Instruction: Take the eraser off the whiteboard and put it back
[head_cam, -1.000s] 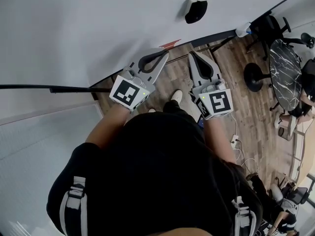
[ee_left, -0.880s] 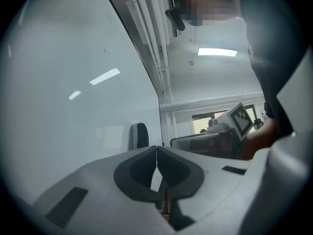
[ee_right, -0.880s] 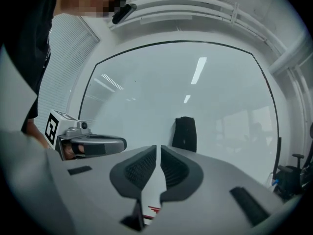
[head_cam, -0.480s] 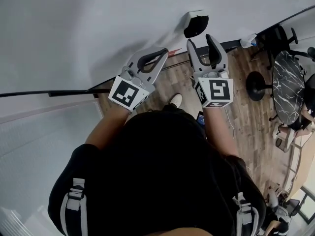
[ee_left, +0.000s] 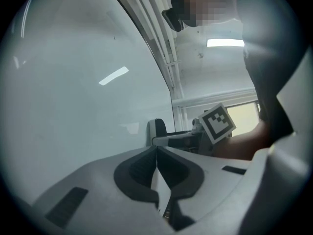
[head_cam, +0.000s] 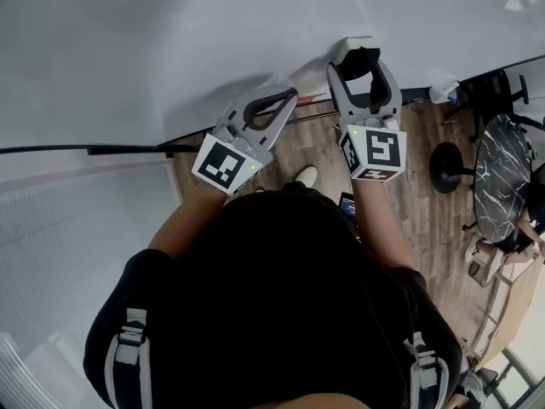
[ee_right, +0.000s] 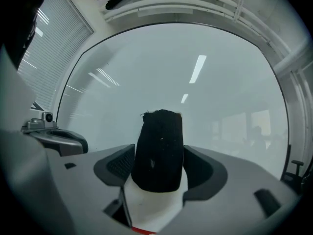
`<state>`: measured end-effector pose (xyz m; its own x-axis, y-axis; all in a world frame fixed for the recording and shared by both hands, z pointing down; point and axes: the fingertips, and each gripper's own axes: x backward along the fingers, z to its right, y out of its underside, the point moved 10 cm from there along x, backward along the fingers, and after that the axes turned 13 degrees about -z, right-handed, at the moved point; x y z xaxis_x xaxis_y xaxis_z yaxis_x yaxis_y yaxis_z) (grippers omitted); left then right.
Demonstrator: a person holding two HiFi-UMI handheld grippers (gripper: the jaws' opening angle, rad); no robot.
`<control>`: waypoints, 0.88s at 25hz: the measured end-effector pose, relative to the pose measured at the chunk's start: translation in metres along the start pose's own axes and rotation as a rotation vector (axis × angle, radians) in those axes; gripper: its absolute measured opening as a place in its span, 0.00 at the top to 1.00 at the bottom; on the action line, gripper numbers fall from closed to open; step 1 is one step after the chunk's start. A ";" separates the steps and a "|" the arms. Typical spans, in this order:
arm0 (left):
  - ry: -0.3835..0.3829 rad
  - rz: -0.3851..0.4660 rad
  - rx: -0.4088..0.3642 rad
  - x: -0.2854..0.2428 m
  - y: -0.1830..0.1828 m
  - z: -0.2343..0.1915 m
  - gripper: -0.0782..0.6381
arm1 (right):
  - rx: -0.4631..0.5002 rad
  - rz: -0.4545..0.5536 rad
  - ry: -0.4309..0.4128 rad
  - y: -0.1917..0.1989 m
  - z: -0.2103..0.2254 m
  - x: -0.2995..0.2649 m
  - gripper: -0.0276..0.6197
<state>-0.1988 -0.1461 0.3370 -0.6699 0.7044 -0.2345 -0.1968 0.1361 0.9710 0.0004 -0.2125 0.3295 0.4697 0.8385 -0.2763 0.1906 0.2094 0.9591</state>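
The eraser (head_cam: pixel 358 59), white-bodied with a black felt face, clings to the whiteboard (head_cam: pixel 153 49). My right gripper (head_cam: pixel 363 73) points at the board and its jaws have just been opening. They now stand wide, one on each side of the eraser, without clamping it. In the right gripper view the eraser (ee_right: pixel 158 151) fills the gap of the right gripper (ee_right: pixel 159 156). My left gripper (head_cam: pixel 279 100) is shut and empty, to the left, near the board's lower edge. The left gripper (ee_left: pixel 156 152) view shows the eraser (ee_left: pixel 157 129) beyond its closed tips.
The board's lower rail (head_cam: pixel 128 150) runs along to the left. Window blinds (head_cam: pixel 77 254) fill the lower left. Wooden floor (head_cam: pixel 426 211) lies below, with a round marble table (head_cam: pixel 502 177) and a black chair (head_cam: pixel 494 92) to the right.
The right gripper has moved forward to the whiteboard and opened from shut to wide, and now straddles the eraser. The left gripper has moved a little forward and stays shut.
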 end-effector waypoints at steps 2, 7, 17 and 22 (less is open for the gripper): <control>-0.013 -0.003 0.006 0.001 0.000 -0.001 0.88 | 0.005 0.000 0.002 -0.001 0.000 -0.004 0.54; -0.037 -0.008 0.014 0.006 0.002 -0.004 0.88 | 0.007 -0.001 0.025 -0.001 0.002 -0.005 0.59; -0.038 -0.008 0.022 0.030 0.011 -0.004 0.88 | 0.008 0.019 0.032 -0.001 -0.014 0.010 0.61; -0.018 0.003 0.011 0.049 0.014 -0.007 0.88 | 0.017 0.036 0.034 -0.002 -0.034 0.028 0.61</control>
<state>-0.2391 -0.1148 0.3389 -0.6574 0.7174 -0.2308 -0.1869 0.1415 0.9721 -0.0160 -0.1723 0.3216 0.4467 0.8622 -0.2389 0.1885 0.1704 0.9672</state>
